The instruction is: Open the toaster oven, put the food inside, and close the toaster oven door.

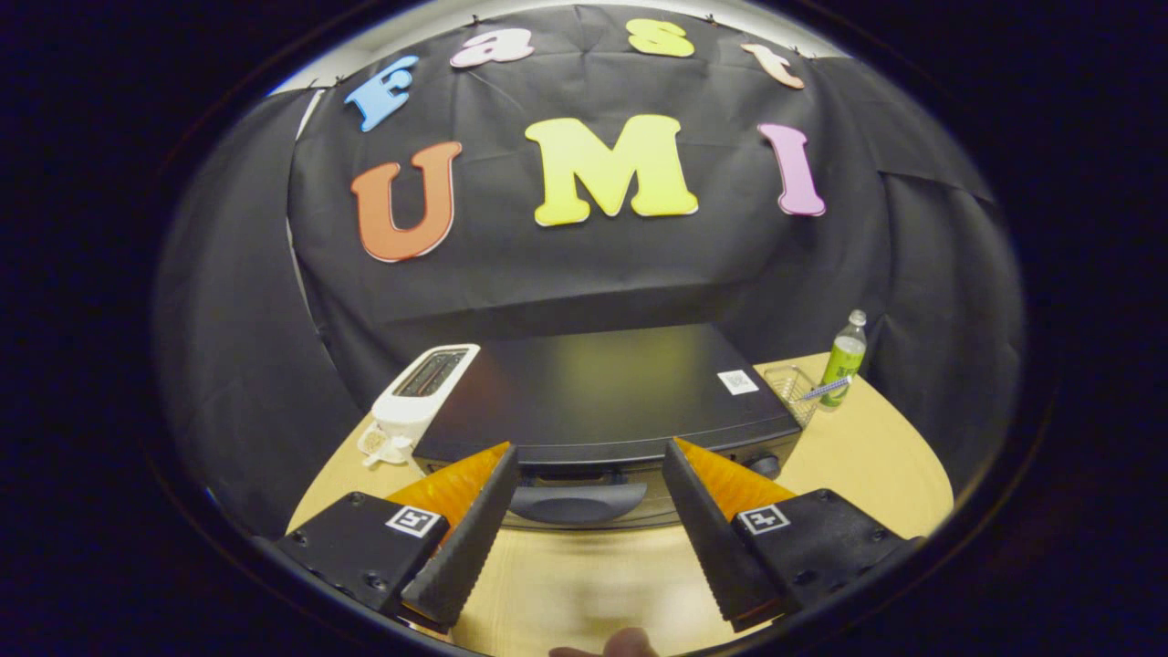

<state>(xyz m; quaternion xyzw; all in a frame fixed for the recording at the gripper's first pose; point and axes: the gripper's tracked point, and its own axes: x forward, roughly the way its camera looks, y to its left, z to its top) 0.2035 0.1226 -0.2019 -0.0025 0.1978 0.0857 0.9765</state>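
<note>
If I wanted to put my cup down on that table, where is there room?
Bare wood lies in front of the toaster oven, below its door handle and between the open gripper fingers. Another free patch is right of the oven, before the bottle and wire basket. Beside the white toaster it is crowded.

So the toaster oven is black all over with 1 small white sticker on top. Slot toaster next to it is white, table is light wood. Bottle has a green label, clear cap I think.
</note>
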